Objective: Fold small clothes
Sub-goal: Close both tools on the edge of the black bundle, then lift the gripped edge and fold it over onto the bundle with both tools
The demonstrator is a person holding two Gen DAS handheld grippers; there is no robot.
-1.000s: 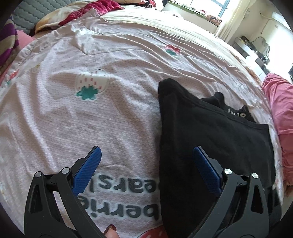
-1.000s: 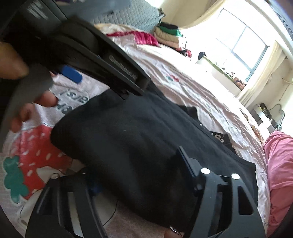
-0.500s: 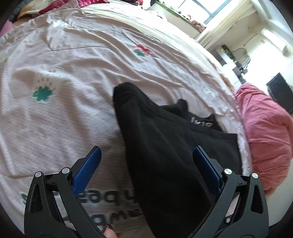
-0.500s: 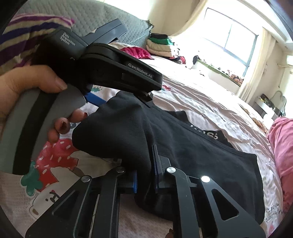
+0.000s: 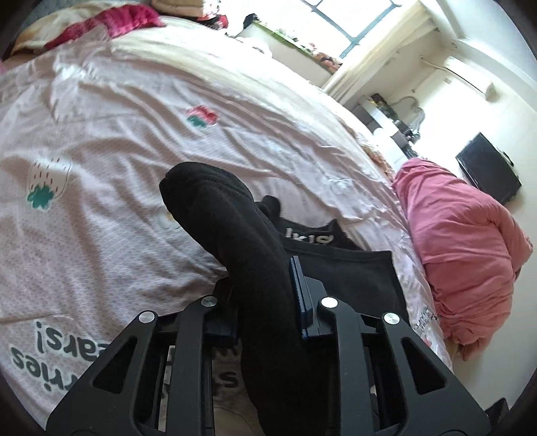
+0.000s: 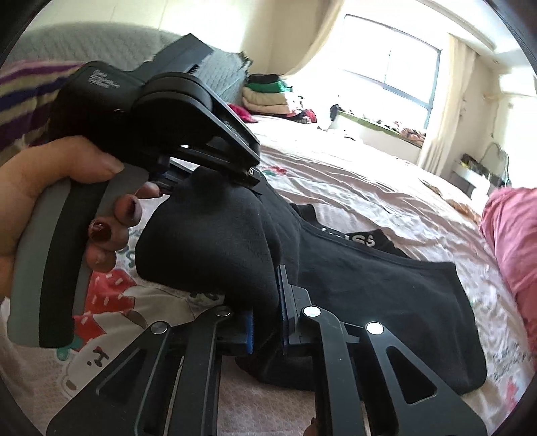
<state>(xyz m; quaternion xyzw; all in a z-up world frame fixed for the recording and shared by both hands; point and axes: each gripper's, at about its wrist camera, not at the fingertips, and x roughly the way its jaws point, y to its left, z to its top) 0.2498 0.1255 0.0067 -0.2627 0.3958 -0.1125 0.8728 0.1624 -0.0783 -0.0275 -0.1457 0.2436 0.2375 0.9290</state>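
Note:
A black garment (image 5: 214, 208) with white letters on its waistband lies on the pink printed bedsheet (image 5: 100, 234). Its near edge is bunched and lifted off the sheet. My left gripper (image 5: 265, 281) is closing its jaws, and the blue pads pinch a thick fold of the black fabric. In the right wrist view the right gripper (image 6: 266, 312) is shut on another part of the same raised edge of the black garment (image 6: 369, 278). A hand (image 6: 40, 187) holds the left gripper (image 6: 218, 174) just behind that fold.
A pink quilt (image 5: 463, 241) is heaped at the bed's right side. Folded clothes (image 6: 268, 97) are stacked by the grey headboard, with a red cloth (image 5: 110, 20) near them. A dark screen (image 5: 486, 167) stands by the far wall.
The left jaws went from wide open to pinched on the black fabric. The right jaws closed on it too. Both grippers rose, lifting the garment's near edge.

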